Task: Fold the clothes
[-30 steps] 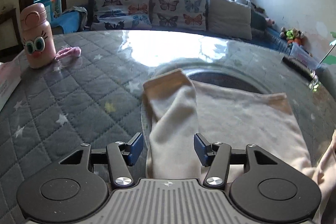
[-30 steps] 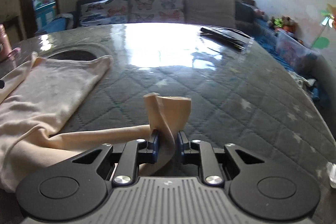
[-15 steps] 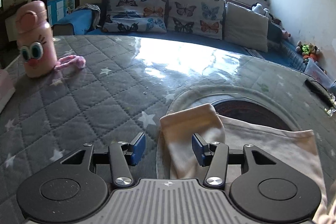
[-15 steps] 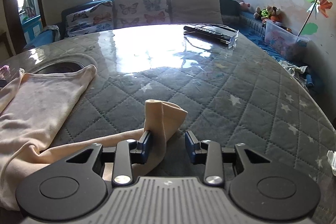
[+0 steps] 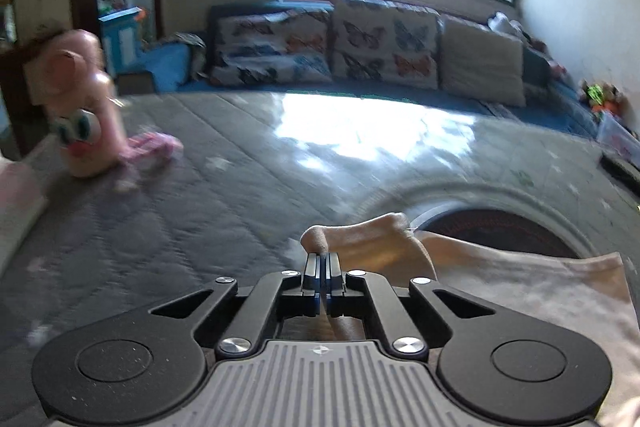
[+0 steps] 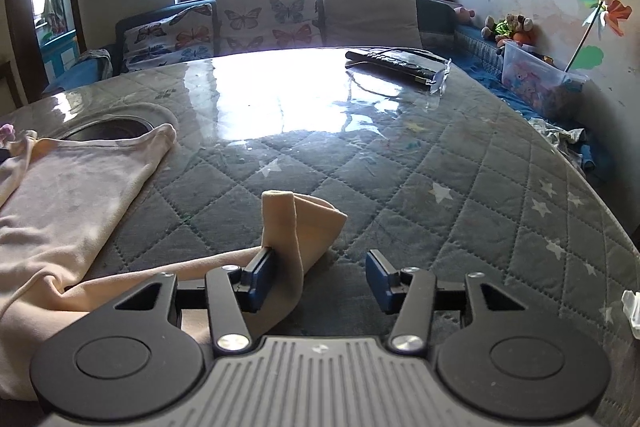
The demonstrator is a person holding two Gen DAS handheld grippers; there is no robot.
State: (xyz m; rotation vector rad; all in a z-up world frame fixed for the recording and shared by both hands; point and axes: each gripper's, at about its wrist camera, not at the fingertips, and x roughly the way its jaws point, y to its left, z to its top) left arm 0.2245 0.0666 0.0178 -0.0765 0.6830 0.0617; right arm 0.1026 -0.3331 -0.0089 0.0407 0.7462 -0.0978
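A cream garment lies spread on the grey quilted table. In the left wrist view my left gripper is shut on the end of one sleeve, which bulges just past the fingertips; the garment's body lies to its right. In the right wrist view my right gripper is open. The other sleeve end stands crumpled between the jaws and leans against the left finger.
A pink cartoon-eyed bottle and a small pink cloth sit at the table's far left. A dark round opening lies behind the garment. A remote and clear tray sit at the far right. A sofa with butterfly cushions stands beyond.
My left gripper has closed on the left sleeve end. My right gripper has opened wide and let go of the right sleeve end, which now rests against its left finger.
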